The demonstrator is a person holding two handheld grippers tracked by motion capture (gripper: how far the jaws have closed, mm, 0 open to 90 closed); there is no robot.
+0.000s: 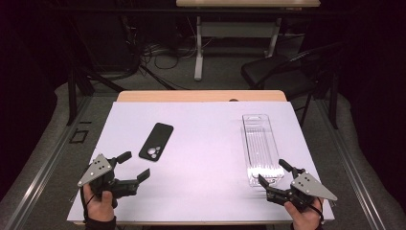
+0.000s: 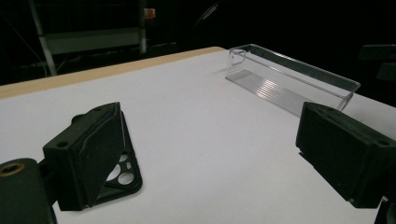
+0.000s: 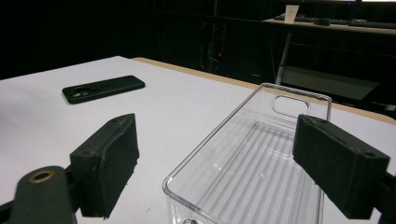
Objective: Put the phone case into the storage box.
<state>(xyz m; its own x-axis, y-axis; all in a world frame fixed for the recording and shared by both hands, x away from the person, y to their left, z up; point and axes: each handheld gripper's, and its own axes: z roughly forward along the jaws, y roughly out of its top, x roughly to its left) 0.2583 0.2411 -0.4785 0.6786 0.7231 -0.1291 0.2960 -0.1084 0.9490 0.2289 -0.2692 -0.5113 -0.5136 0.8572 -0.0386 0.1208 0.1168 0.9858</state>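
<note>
A black phone case (image 1: pixel 156 141) lies flat, camera cutout down towards me, on the left half of the white table top (image 1: pixel 206 163). An empty clear plastic tray (image 1: pixel 261 143) lies lengthwise on the right half. My left gripper (image 1: pixel 134 166) is open near the front left, just short of the phone case (image 2: pixel 122 175), which peeks out behind its left jaw. My right gripper (image 1: pixel 273 172) is open at the tray's near end. In the right gripper view the jaws stand either side of the tray (image 3: pixel 243 172), with the phone case (image 3: pixel 102 87) far to the left. Neither gripper holds anything.
The table's wooden far edge (image 1: pixel 201 96) shows beyond the white sheet. A black chair (image 1: pixel 287 72) stands behind the table at the right, and another desk (image 1: pixel 239 28) with cables on the floor is farther back. The tray (image 2: pixel 280 88) lies far right in the left gripper view.
</note>
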